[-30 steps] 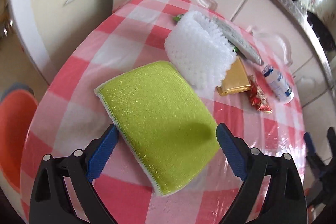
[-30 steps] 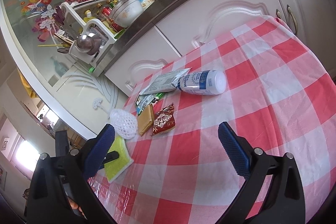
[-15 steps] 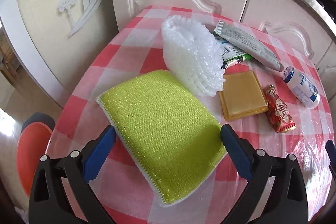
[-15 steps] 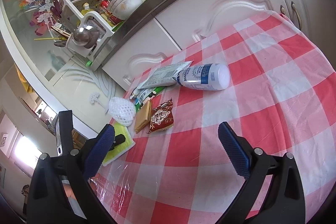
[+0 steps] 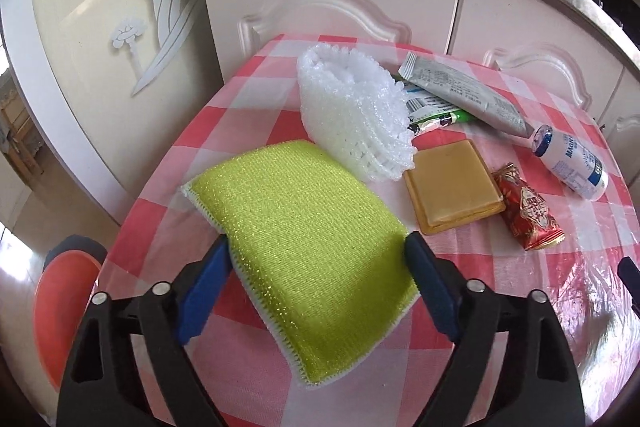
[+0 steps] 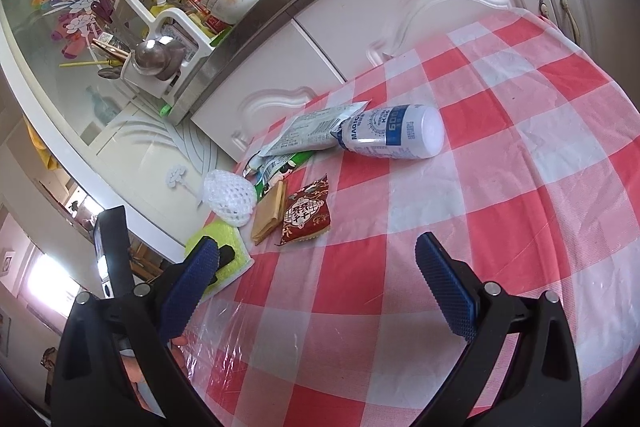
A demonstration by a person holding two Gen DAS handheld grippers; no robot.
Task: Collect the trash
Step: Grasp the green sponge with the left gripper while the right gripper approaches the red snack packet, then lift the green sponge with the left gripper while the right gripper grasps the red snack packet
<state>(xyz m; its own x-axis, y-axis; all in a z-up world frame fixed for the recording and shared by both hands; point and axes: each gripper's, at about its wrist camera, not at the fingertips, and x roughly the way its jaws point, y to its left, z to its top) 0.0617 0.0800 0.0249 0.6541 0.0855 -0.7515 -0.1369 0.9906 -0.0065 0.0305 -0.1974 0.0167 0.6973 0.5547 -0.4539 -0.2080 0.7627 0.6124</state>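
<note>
White cabinets backed the checked tabletop (image 5: pixel 256 115). At its near edge lay a green sponge (image 5: pixel 304 227), which the left gripper (image 5: pixel 316 259) straddled, jaws just narrowing until the pads met its sides. Crowding beyond it were a foam net (image 5: pixel 352 115), gold packet (image 5: pixel 452 183), red wrapper (image 5: pixel 528 211) and bottle (image 5: pixel 572 163). The right gripper (image 6: pixel 316 279) hung spread wide over bare cloth.

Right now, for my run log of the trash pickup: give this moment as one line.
left gripper: jaws closing around sponge, at its edges | right gripper: open, empty, over table | bottle, wrappers: untouched
</note>
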